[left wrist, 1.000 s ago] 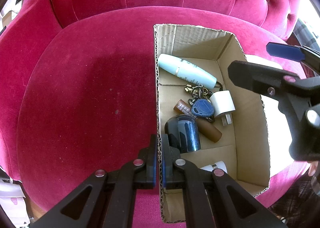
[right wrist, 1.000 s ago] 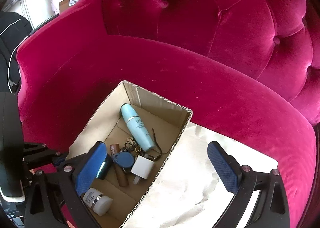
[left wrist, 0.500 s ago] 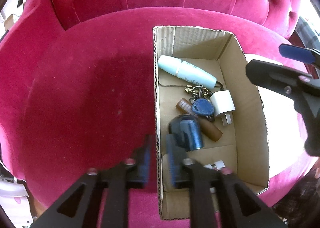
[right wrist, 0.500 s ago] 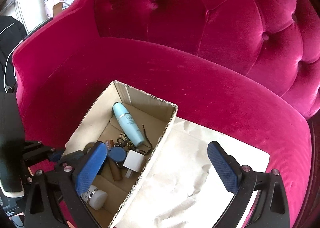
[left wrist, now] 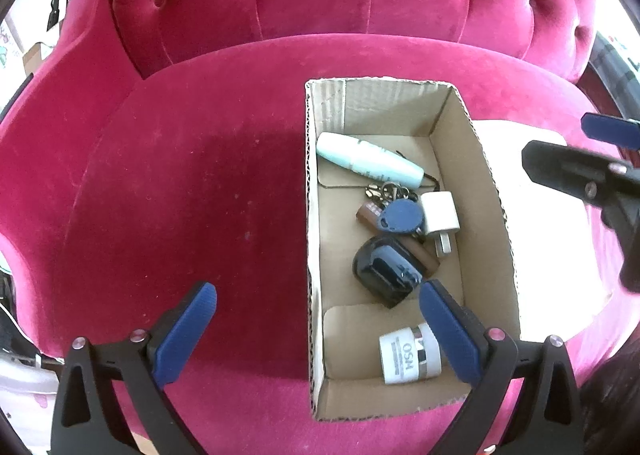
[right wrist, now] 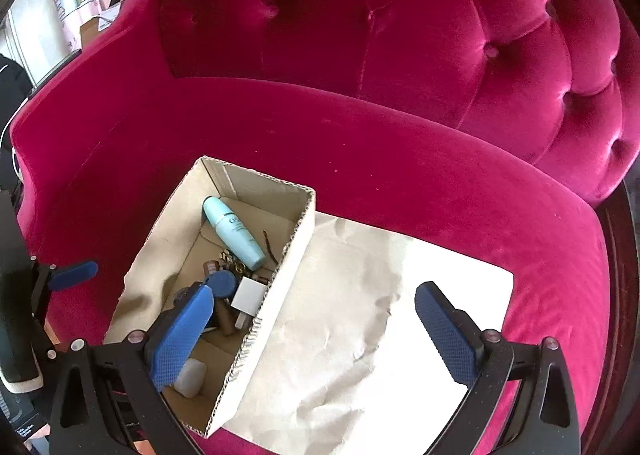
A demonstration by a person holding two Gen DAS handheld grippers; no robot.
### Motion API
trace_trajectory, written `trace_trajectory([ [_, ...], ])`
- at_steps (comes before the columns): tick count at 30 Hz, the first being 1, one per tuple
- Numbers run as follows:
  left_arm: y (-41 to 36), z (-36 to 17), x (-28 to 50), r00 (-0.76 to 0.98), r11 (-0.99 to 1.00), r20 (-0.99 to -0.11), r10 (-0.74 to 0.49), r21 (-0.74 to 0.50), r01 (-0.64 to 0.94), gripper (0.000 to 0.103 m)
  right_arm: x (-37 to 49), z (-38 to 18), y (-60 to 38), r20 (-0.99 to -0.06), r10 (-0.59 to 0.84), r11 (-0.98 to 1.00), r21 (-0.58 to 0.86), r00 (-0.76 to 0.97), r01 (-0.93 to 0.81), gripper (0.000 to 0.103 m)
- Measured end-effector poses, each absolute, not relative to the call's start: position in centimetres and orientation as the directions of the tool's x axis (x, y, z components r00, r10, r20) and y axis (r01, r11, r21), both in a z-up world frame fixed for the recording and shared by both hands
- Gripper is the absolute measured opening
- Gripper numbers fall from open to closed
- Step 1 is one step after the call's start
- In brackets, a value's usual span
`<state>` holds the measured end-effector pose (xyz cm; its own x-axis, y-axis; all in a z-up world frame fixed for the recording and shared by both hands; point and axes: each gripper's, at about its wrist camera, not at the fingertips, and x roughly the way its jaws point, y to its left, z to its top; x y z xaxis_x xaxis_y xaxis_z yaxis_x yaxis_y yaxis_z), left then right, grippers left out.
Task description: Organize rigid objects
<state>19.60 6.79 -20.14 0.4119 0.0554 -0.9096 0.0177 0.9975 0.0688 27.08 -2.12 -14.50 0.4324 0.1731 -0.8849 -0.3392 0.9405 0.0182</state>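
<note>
The open brown cardboard box [left wrist: 486,191] is sitting on the seat of the crimson tufted velvet armchair [left wrist: 200,183], its long axis running from the seat's front edge toward the backrest. Inside the box, the pale blue tapered plastic bottle [left wrist: 368,161] is lying on its side near the far end, its long axis crossing the box floor at a slant. Nearer the box's middle, the blue teardrop key fob [left wrist: 400,217] is resting on a brown stick-shaped item [left wrist: 370,213], mostly hidden beneath it, with a tangle of metal keys [left wrist: 384,191] hard to make out just beyond. The white cube wall charger [left wrist: 439,217] is lying beside the fob, prongs pointing toward the box's near end. The glossy black rounded case [left wrist: 384,271] is lying closer still, and the white squat jar with a silver band [left wrist: 410,353] is lying at the near end, partly covered by a blue pad. The left gripper [left wrist: 316,309] is hanging over the box's near left wall, its jaws having just been opening, now spread wide and gripping nothing. The right gripper [right wrist: 312,321] is hovering with its jaws wide apart and empty, straddling the box's right wall and the crumpled beige paper sheet [right wrist: 360,335] beside the box.
</note>
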Motion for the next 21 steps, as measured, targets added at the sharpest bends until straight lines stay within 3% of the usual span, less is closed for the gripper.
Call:
trace_trajectory([
  [21,6.6,-13.8,13.3,0.478,0.995,-0.878,0.036,0.077,0.068,0.103,20.5,-10.0,-5.2,-0.888,0.127,0.971,0.021,0.442,-0.237,0.103],
])
